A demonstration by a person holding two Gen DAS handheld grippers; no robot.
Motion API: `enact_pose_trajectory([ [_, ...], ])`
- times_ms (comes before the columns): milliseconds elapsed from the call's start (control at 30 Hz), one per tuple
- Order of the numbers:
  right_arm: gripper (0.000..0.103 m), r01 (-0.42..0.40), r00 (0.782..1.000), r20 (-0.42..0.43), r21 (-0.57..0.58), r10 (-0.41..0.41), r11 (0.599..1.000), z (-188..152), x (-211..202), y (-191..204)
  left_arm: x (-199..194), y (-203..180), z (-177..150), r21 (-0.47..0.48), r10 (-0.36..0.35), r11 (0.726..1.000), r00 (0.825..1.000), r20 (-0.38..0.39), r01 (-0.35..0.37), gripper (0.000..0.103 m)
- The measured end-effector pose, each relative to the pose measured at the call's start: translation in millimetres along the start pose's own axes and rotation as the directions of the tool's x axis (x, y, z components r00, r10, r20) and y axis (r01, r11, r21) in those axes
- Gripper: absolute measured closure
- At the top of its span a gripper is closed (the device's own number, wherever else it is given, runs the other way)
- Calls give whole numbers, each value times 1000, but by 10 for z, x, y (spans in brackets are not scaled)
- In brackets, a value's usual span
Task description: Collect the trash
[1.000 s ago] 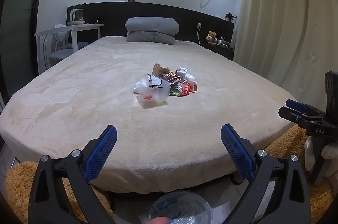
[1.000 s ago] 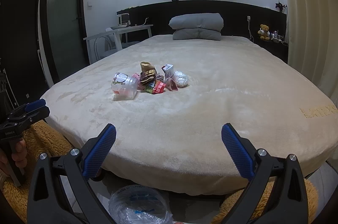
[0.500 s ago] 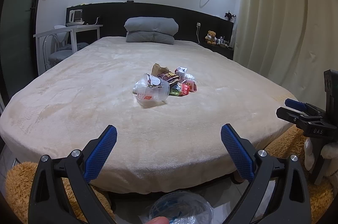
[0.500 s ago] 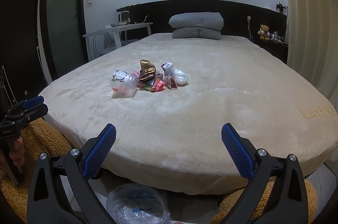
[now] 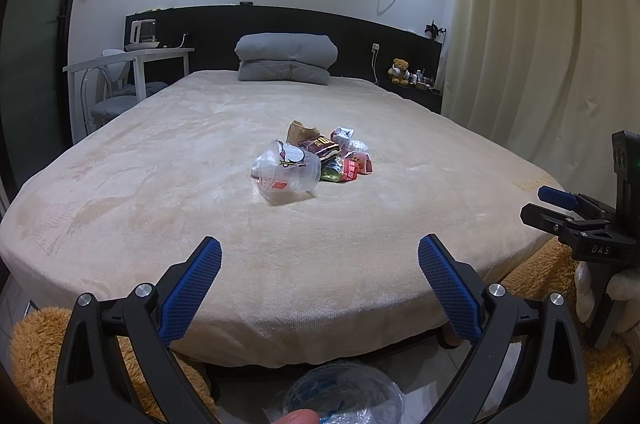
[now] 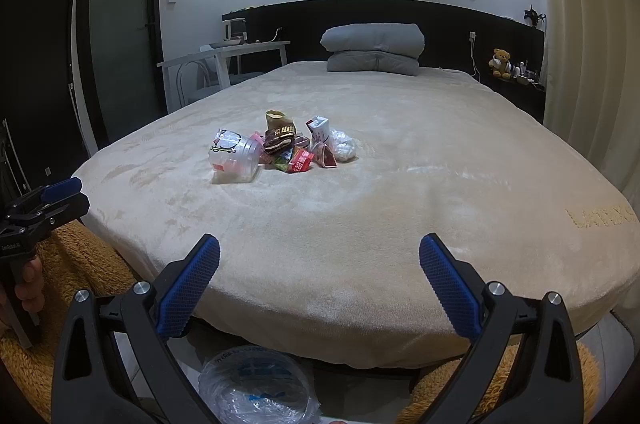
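Both the left gripper (image 5: 319, 282) and right gripper (image 6: 319, 280) hang spread and empty over the near edge of a beige bed (image 5: 168, 184). Only the right view shows a dark door (image 6: 120, 36). The trash pile (image 5: 310, 160) lies mid-bed, well beyond both.

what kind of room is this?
A bedroom, most likely: a wide bed with folded grey bedding at a dark headboard, and a teddy bear on the bedside ledge.
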State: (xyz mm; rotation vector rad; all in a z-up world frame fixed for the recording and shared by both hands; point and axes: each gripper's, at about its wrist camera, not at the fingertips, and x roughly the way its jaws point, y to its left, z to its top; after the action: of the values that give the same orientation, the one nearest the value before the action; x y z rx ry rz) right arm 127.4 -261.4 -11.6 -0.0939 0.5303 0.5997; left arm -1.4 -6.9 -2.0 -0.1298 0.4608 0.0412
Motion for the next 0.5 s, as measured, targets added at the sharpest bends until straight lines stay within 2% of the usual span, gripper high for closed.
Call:
enact_pose_trajectory([
  [500, 4, 2, 1000, -2, -3, -2, 1000, 6, 4, 11, 1, -5, 4, 0, 2, 1000, 1000, 0, -2, 6],
])
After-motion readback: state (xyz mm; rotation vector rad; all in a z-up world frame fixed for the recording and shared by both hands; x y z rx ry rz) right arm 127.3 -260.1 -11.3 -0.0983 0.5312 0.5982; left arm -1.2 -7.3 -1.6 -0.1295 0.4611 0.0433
